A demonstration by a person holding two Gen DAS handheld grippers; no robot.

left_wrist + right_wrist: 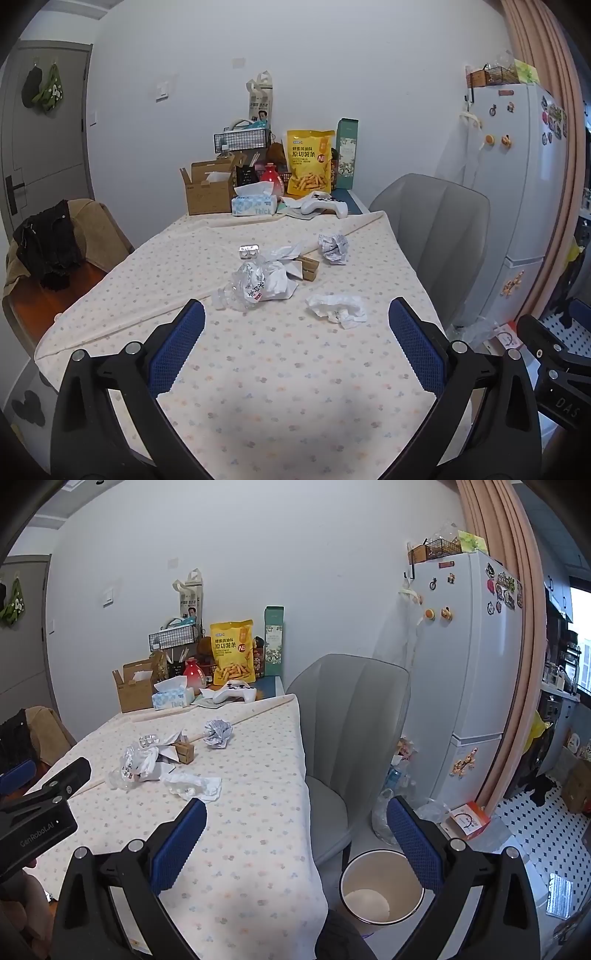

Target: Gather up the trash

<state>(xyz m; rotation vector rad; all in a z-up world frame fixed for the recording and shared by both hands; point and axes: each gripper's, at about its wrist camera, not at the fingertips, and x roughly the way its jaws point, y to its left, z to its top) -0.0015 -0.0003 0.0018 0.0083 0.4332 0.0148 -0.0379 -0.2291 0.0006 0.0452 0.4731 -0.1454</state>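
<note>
Awaiting pickup: both tools, left and right, spread wide, empty; crushed bottle risks slipping, rolling off table.

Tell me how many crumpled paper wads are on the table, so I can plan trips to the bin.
2 clear: a printed paper ball toward the far right, and a white wad nearest the grippers. More crumpled paper lies half hidden behind the crushed plastic bottle.
</note>
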